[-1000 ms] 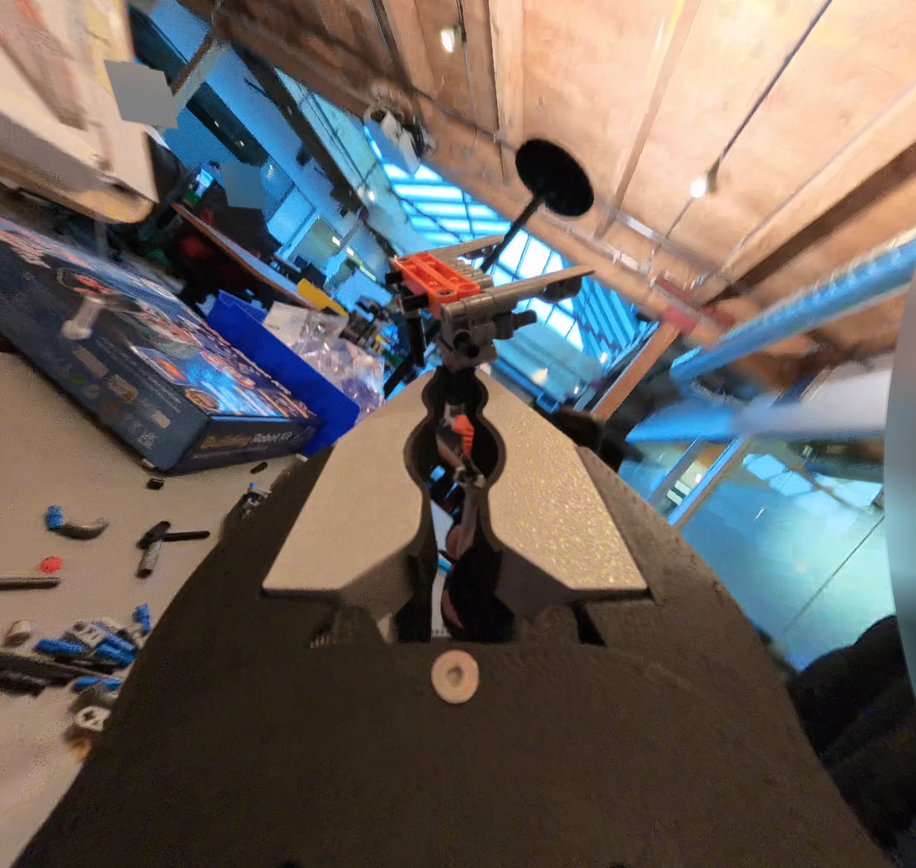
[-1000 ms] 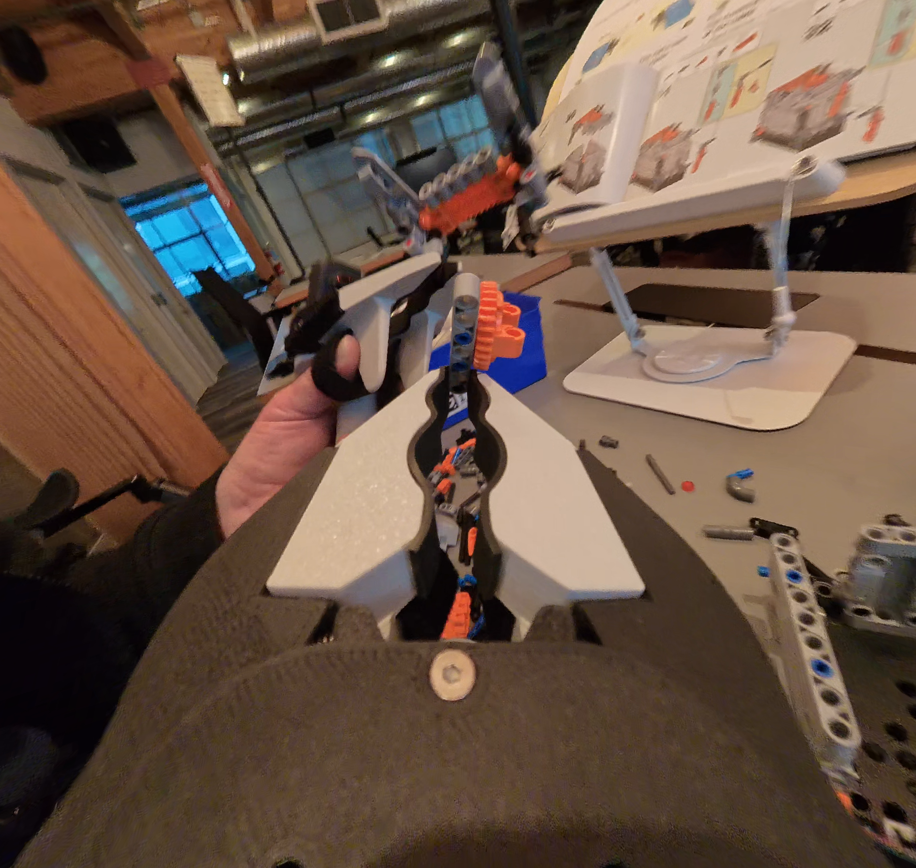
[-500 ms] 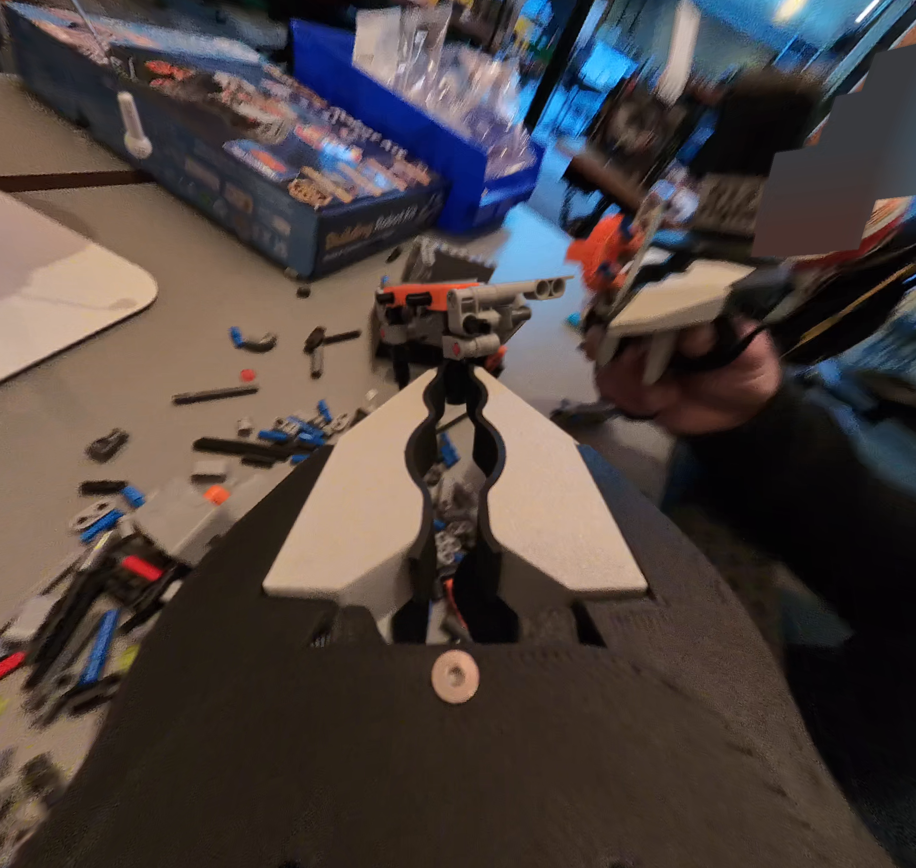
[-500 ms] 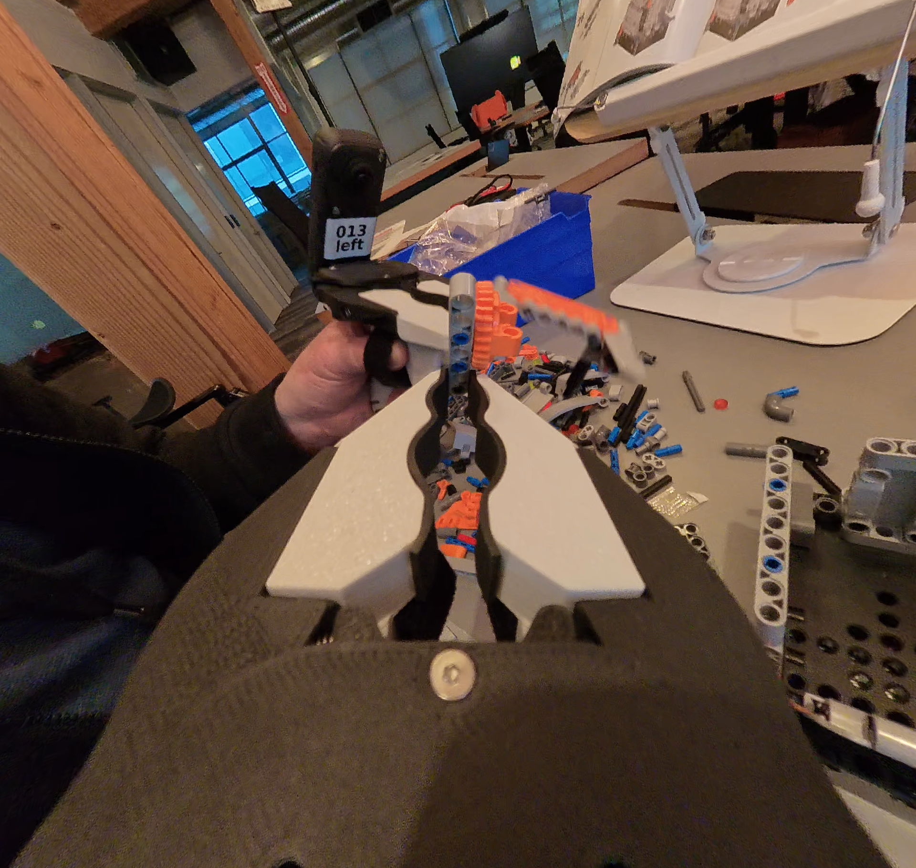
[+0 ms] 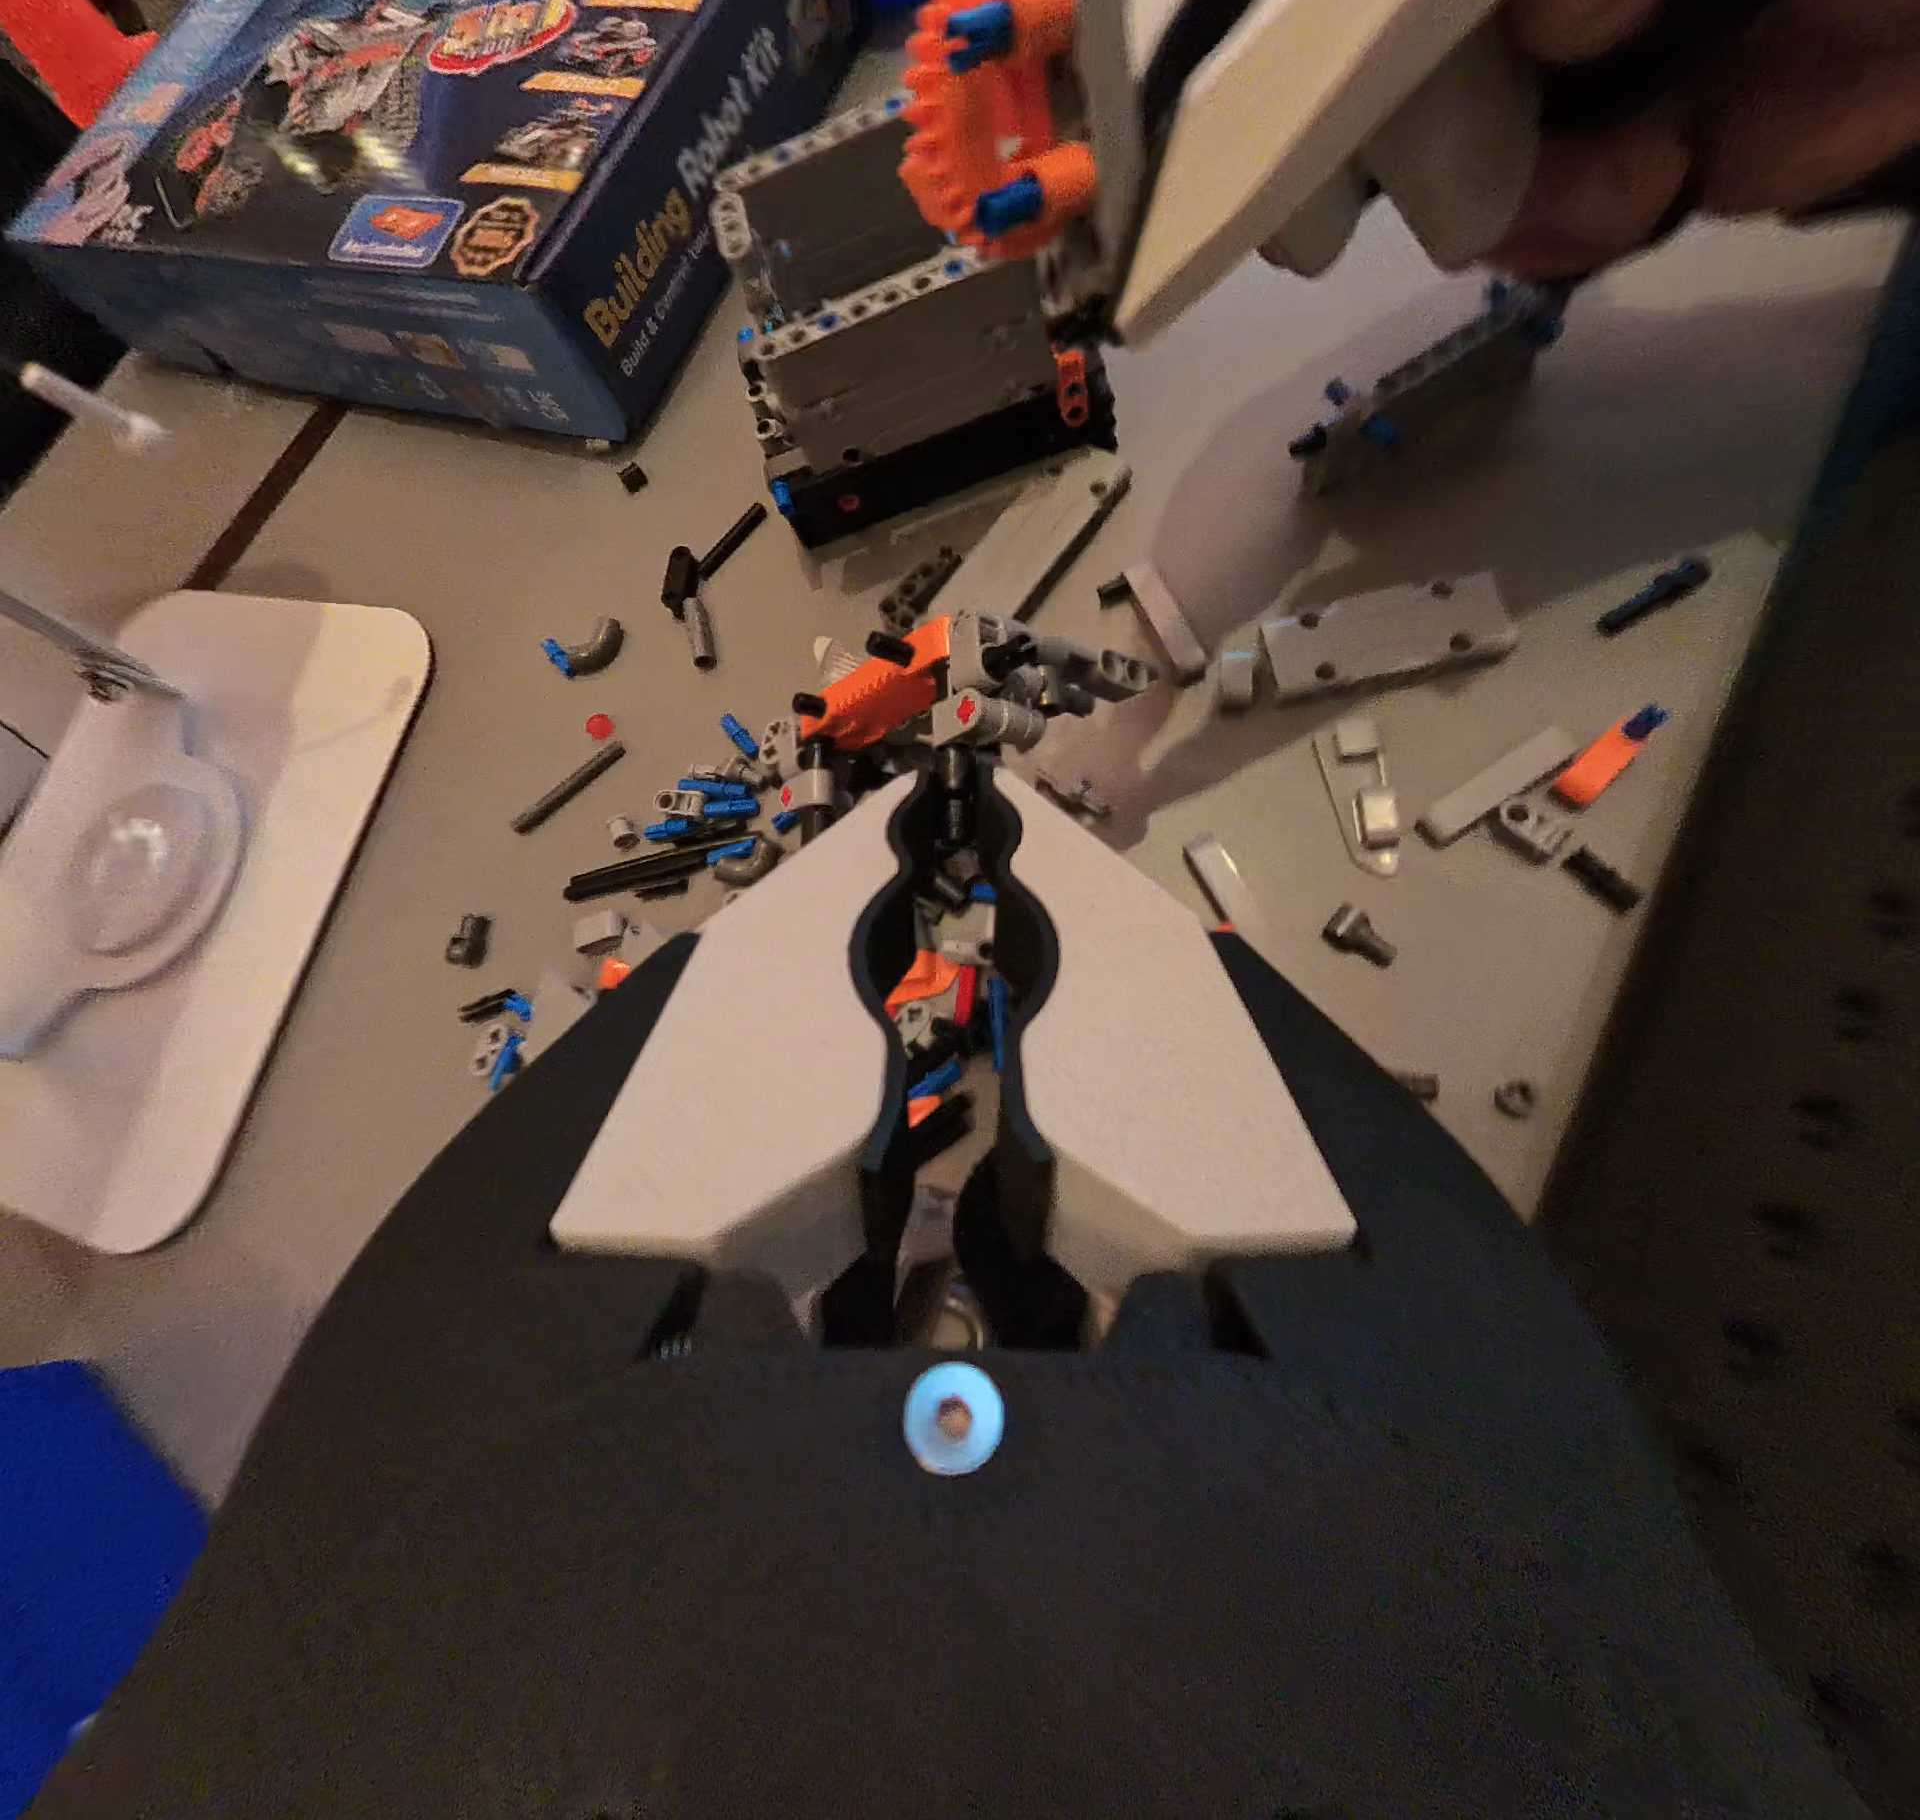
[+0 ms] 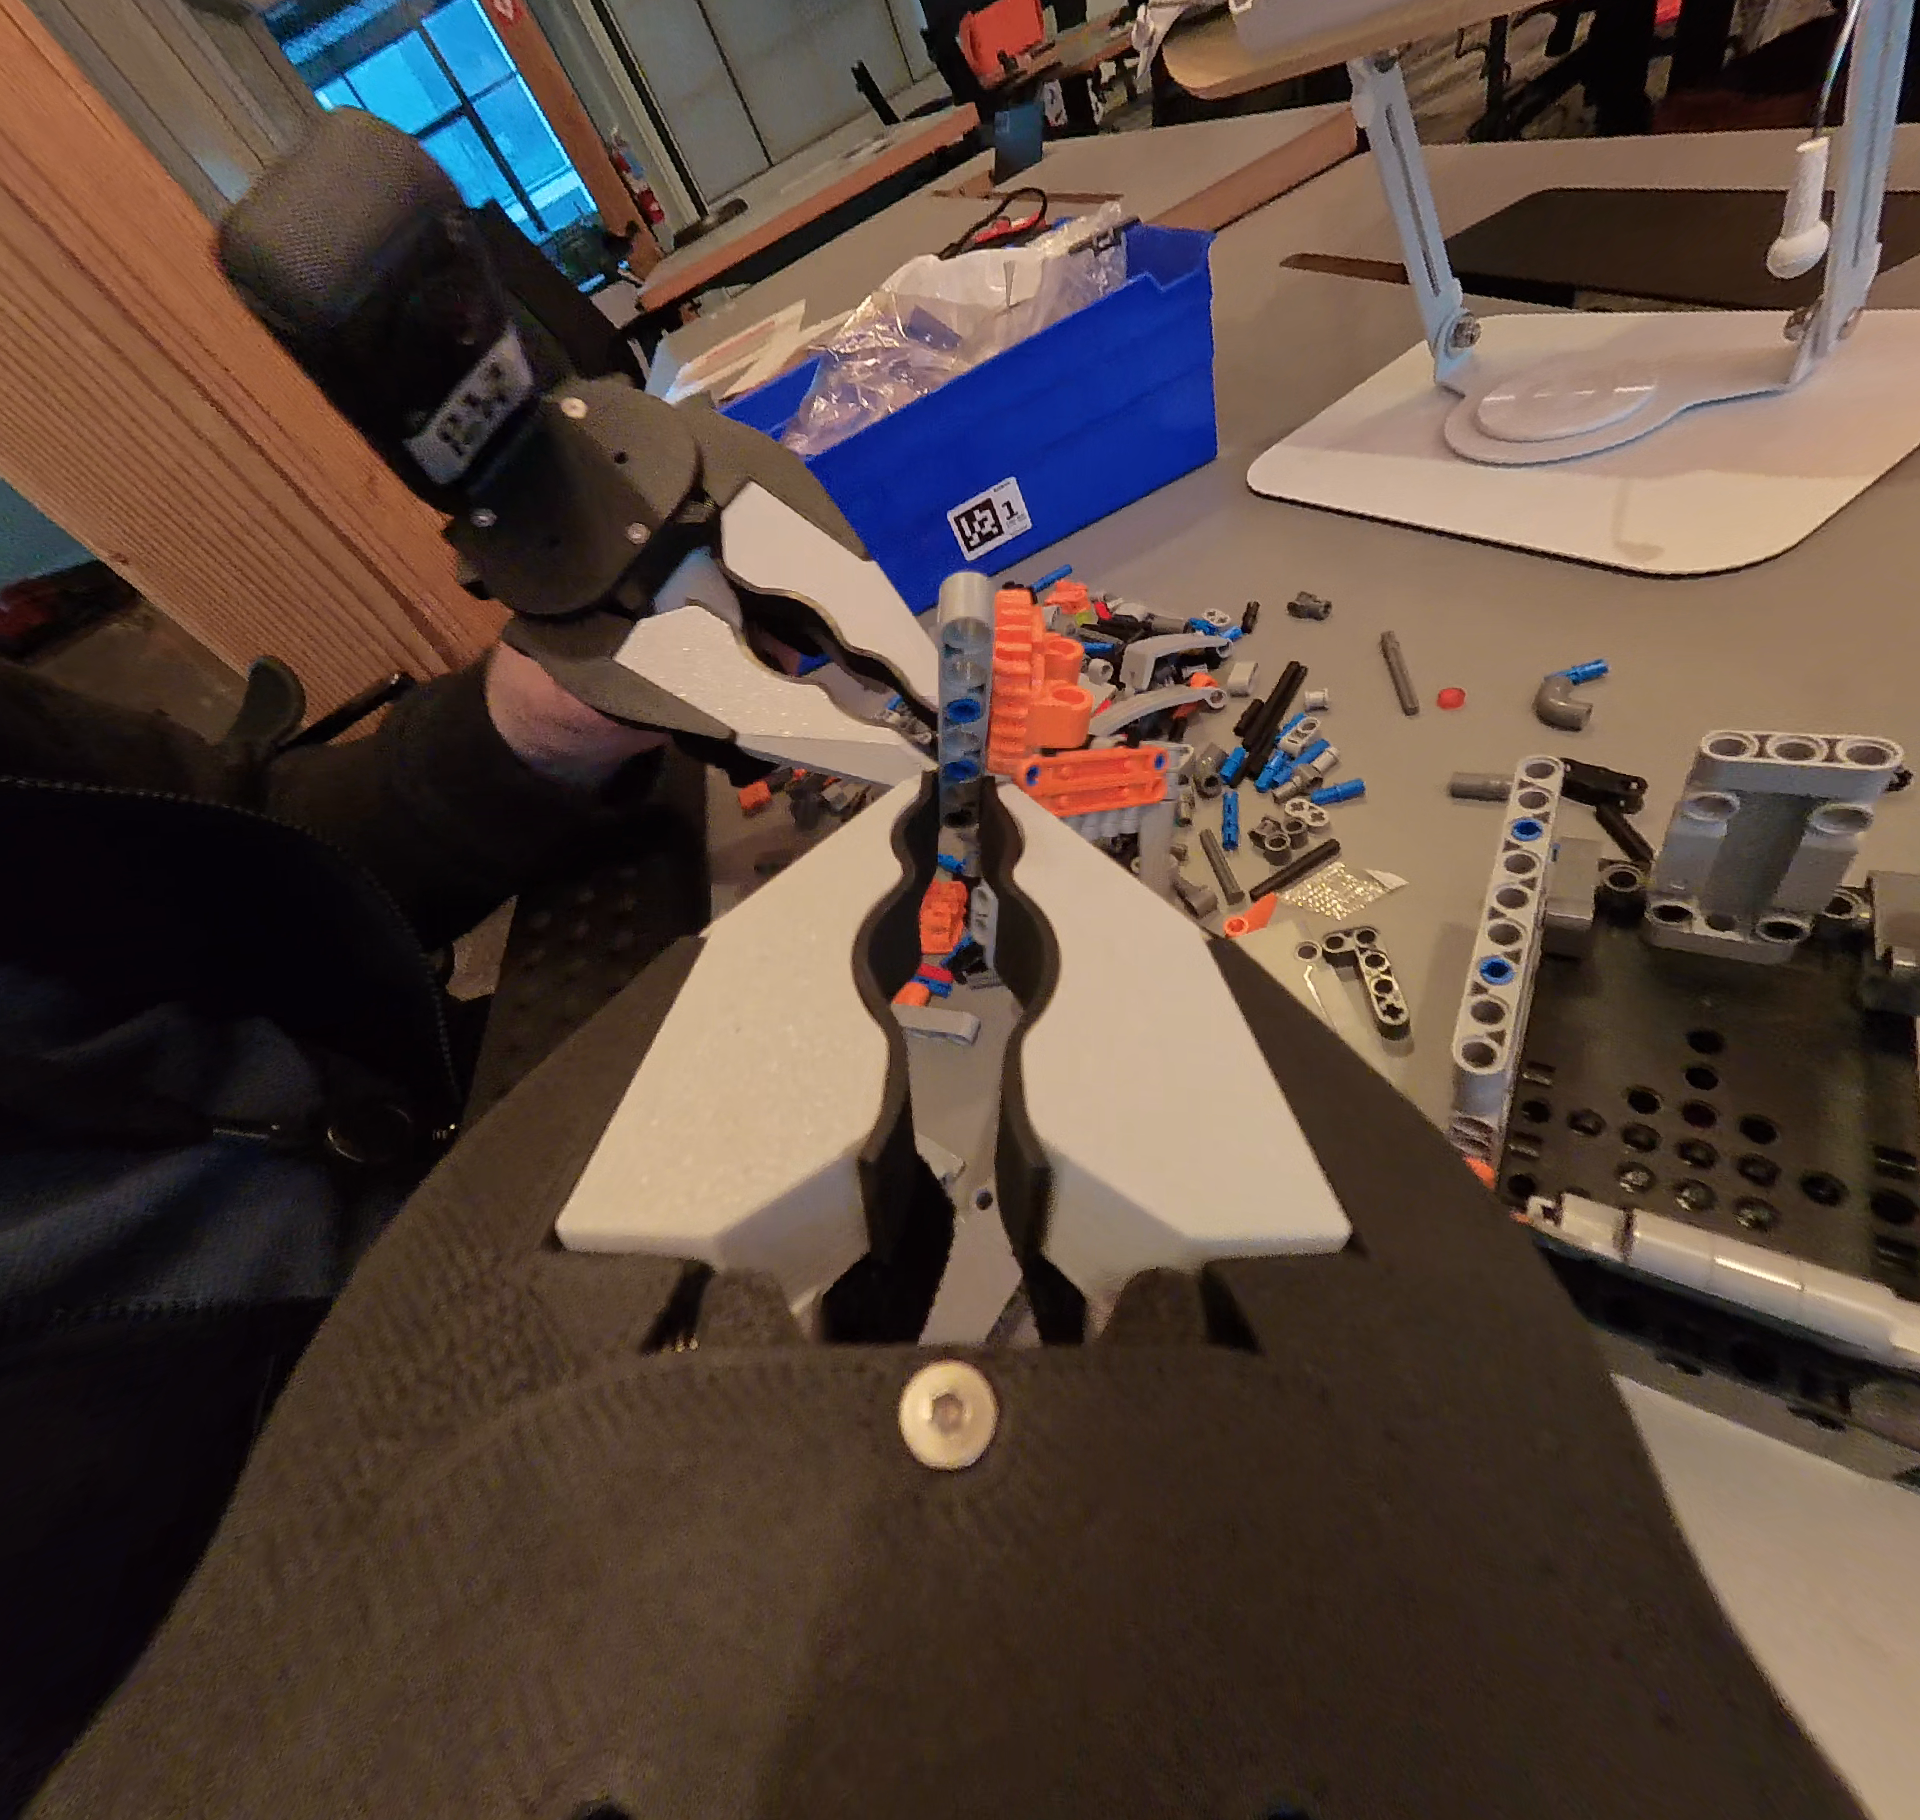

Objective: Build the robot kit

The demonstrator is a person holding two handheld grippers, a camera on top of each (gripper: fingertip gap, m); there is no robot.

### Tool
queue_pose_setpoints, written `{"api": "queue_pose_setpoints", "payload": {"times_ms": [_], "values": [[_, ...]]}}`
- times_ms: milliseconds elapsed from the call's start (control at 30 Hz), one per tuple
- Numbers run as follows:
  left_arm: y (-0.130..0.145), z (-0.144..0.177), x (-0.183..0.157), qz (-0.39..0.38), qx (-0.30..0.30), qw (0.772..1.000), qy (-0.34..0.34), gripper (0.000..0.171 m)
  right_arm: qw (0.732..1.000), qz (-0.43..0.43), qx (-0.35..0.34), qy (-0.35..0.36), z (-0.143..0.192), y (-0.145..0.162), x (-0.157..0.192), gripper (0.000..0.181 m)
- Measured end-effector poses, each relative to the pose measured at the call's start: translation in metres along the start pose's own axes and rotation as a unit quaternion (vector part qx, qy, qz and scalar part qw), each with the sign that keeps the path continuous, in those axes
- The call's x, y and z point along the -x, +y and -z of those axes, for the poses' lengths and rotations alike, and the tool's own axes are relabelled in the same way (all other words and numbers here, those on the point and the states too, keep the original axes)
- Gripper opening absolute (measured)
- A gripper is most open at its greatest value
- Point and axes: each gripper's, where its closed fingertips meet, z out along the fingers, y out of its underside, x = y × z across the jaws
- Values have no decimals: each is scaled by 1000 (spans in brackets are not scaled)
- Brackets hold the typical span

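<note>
Left tongs (image 5: 953, 783) lowered over loose parts (image 5: 686, 814), gripping orange-grey assembly (image 5: 935, 695), right tongs (image 6: 958, 783) gripping grey beam (image 6: 961, 669)

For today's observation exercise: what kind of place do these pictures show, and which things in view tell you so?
Probably a shared workshop or makerspace. Loose building-kit parts litter a grey table, a blue bin holds plastic bags, and more worktables stand behind under large windows.

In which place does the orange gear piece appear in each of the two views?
Left wrist view: orange gear piece near the top edge, right of centre.
Right wrist view: centre, just above the right gripper tips.
Shared landmark: white stand base, left there, right here.
</note>
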Motion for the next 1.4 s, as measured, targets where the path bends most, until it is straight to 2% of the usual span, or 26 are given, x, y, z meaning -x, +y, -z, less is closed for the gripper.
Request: {"api": "queue_pose_setpoints", "payload": {"times_ms": [67,200,333,500,633,700,767,900,1000,1067,1233,1300,1400], "values": [[2,5,-1,-42,28,999,-13,4,1000,3,6,4,1,2,-1,5],[11,19,-1,-122,122,985,-5,5,1000,6,10,6,3,3,-1,5],[4,27,-15,-187,185,964,40,4,1000,9,11,5,5,3,0,5],[9,6,-42,-228,246,934,124,5,1000,1,13,12,13,5,-5,5],[13,-18,-49,-234,254,927,143,6,1000,-8,18,16,21,9,-10,5],[15,-24,-53,-226,246,930,154,12,1000,-9,21,14,22,11,-10,5],[11,-23,-53,-196,220,941,166,23,1000,-9,23,11,22,12,-9,5],[-8,-3,-40,-116,135,966,190,35,999,-13,30,-15,19,13,-2,5],[-26,14,-20,-79,61,978,185,38,997,-19,44,-53,10,15,10,5],[-36,24,-11,-85,18,982,169,40,993,-30,49,-106,5,14,27,5],[-58,41,-15,-131,-59,976,163,50,968,-64,65,-235,-5,8,65,5],[-63,46,-25,-150,-86,969,177,55,960,-72,73,-262,-8,7,72,5],[-66,51,-33,-160,-111,962,189,47,951,-80,84,-285,-8,7,74,5]]}}
